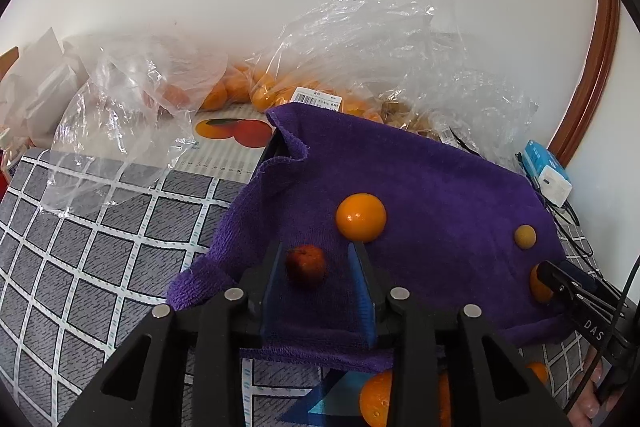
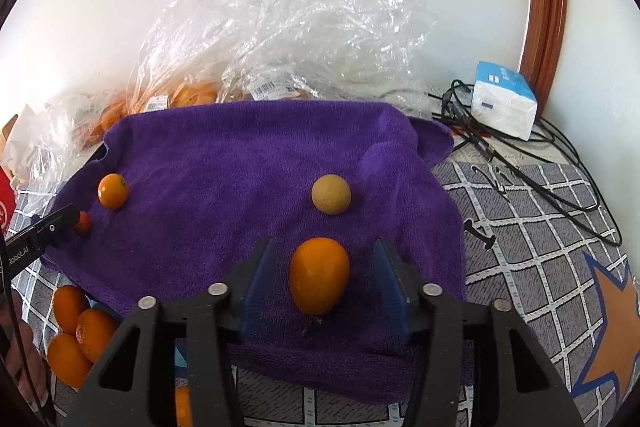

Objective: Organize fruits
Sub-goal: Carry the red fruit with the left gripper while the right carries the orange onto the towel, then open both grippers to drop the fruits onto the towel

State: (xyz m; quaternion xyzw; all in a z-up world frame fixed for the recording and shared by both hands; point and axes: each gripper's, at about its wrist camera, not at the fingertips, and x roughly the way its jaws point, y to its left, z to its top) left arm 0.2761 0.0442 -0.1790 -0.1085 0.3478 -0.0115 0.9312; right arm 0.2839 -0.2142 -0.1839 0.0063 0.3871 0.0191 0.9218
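Note:
A purple towel (image 1: pixel 420 179) lies on the table; it also shows in the right wrist view (image 2: pixel 224 167). My left gripper (image 1: pixel 318 265) is open around a small dark red fruit (image 1: pixel 306 265), which rests on the towel. A round orange (image 1: pixel 361 217) lies just beyond it. My right gripper (image 2: pixel 322 273) is open around an oval orange fruit (image 2: pixel 319 275) on the towel. A yellowish round fruit (image 2: pixel 331 194) lies beyond it, and a small orange (image 2: pixel 113 191) at the towel's left. The left gripper's tip (image 2: pixel 60 221) shows there by the red fruit (image 2: pixel 83 222).
Clear plastic bags with oranges (image 1: pixel 256 91) and more bags (image 2: pixel 280 39) lie at the back by the wall. Several loose oranges (image 2: pixel 76 331) sit on the grid-patterned cloth (image 1: pixel 80 267) at front left. A white-blue box (image 2: pixel 504 103) and black cables (image 2: pixel 540 163) lie at right.

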